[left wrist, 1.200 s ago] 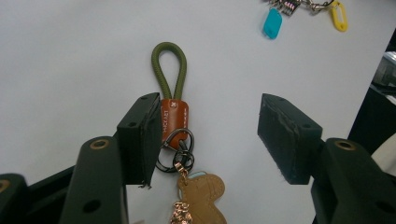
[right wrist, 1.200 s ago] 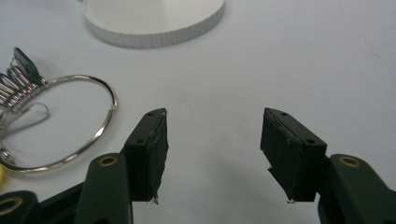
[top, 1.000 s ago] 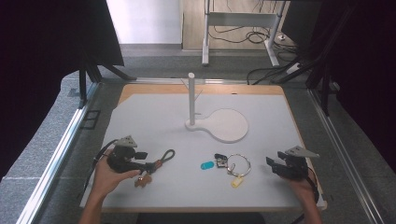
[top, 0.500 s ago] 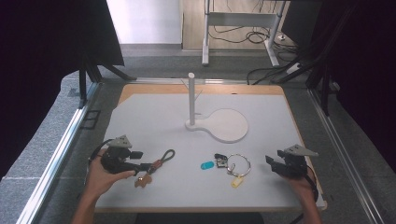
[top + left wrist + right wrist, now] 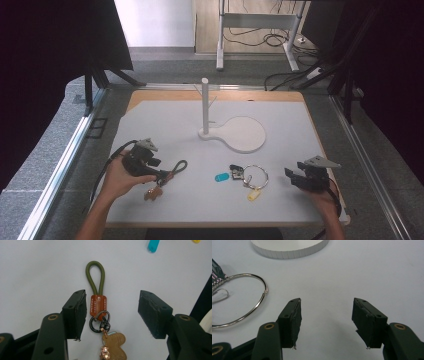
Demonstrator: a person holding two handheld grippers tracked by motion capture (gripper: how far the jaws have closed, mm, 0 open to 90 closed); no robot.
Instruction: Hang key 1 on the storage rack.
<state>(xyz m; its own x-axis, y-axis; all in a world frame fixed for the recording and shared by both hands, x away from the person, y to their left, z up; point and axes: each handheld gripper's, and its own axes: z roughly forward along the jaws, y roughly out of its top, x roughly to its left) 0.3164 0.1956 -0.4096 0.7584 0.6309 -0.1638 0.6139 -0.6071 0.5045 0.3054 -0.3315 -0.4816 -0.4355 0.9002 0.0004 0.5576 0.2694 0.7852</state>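
White tabletop [image 5: 165,120] with small things on it.
A white stand [image 5: 234,131] sits mid-tabletop; nearer the person lie a green-looped keychain [image 5: 167,175], a blue tag [image 5: 221,177], a key ring [image 5: 254,176] and a yellow tag [image 5: 253,194].

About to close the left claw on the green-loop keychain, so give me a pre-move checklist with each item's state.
1. Left claw open: ok.
2. Brown leather tab of the green-loop keychain between the jaws: ok, though nearer one jaw.
3. Jaws low enough to grip the tab: cannot tell.
4. Bear charm and dark ring outside the pinch line: ok.
5. Right claw open and away from the silver key ring: ok.
6. White peg stand upright: ok.
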